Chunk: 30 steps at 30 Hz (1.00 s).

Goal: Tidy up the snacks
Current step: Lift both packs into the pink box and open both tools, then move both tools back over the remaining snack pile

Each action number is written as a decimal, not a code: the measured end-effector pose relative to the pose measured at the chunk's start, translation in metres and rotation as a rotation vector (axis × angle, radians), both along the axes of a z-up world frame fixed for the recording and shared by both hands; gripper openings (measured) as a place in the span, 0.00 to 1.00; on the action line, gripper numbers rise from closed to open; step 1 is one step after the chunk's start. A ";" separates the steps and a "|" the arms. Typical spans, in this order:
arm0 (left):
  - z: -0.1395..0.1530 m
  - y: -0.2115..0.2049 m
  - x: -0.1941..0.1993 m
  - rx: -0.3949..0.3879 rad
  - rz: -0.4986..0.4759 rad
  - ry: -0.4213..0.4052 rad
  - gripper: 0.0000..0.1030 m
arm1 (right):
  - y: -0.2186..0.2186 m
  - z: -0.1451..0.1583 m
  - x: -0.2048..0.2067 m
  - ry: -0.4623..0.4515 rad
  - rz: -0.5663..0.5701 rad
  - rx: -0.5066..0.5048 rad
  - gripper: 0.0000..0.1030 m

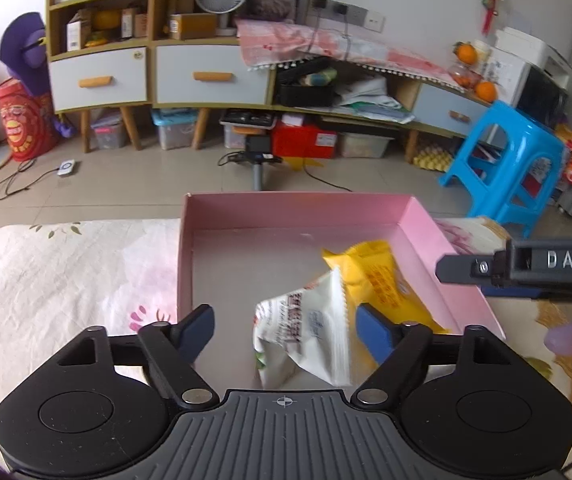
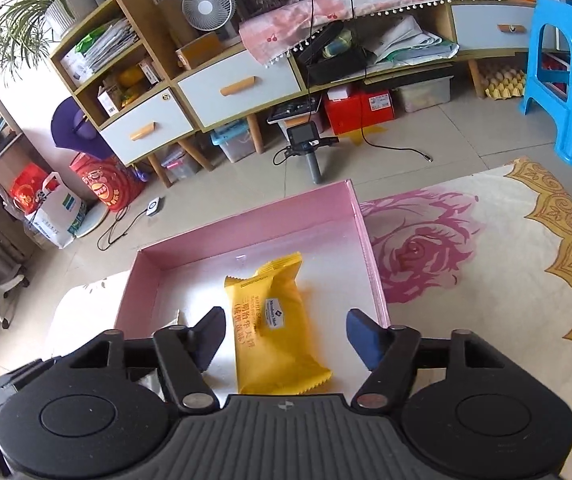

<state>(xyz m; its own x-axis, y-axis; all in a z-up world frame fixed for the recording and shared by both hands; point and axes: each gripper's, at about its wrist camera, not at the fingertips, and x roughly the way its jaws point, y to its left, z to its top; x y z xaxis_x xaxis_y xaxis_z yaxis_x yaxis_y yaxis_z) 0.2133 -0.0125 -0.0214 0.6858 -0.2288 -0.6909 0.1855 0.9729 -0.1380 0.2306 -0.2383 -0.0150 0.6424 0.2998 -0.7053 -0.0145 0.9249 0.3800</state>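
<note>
A pink open box (image 1: 189, 264) stands on the floral tablecloth; it also shows in the right wrist view (image 2: 370, 256). A yellow snack packet (image 1: 382, 276) lies inside it, seen too in the right wrist view (image 2: 273, 320). A white snack packet (image 1: 306, 336) is in the box, between the fingers of my open left gripper (image 1: 286, 328), its edge by the right blue pad (image 1: 372, 330); it looks blurred and loose. My right gripper (image 2: 286, 336) is open above the yellow packet, not touching it. Its body shows at the right of the left wrist view (image 1: 526, 268).
The table's far edge drops to a tiled floor with cables and a small tripod (image 1: 257, 164). A blue plastic stool (image 1: 506, 168) stands at the right. Low cabinets (image 1: 205, 76) with storage bins line the far wall.
</note>
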 end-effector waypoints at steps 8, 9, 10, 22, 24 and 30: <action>0.006 0.008 -0.023 0.004 -0.036 0.031 0.88 | 0.001 0.017 -0.021 -0.059 0.016 -0.048 0.78; 0.006 0.010 -0.027 0.003 -0.041 0.033 0.90 | 0.001 0.018 -0.024 -0.063 0.018 -0.054 0.79; 0.007 0.012 -0.030 0.004 -0.043 0.034 0.91 | 0.002 0.020 -0.027 -0.070 0.022 -0.060 0.80; 0.019 0.045 -0.073 0.014 -0.050 0.051 0.97 | 0.008 0.039 -0.077 -0.150 0.054 -0.166 0.89; 0.019 0.050 -0.078 0.019 -0.044 0.059 0.97 | 0.008 0.040 -0.084 -0.157 0.055 -0.169 0.90; 0.018 0.066 -0.100 0.022 -0.047 0.046 0.98 | 0.014 0.041 -0.105 -0.195 0.077 -0.178 0.92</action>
<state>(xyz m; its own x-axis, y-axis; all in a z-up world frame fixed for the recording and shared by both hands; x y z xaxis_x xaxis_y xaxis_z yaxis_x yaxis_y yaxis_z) 0.1137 0.0532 -0.0034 0.6416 -0.2449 -0.7269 0.2252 0.9660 -0.1267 0.1255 -0.2244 0.0263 0.7513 0.2350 -0.6167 -0.1439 0.9703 0.1945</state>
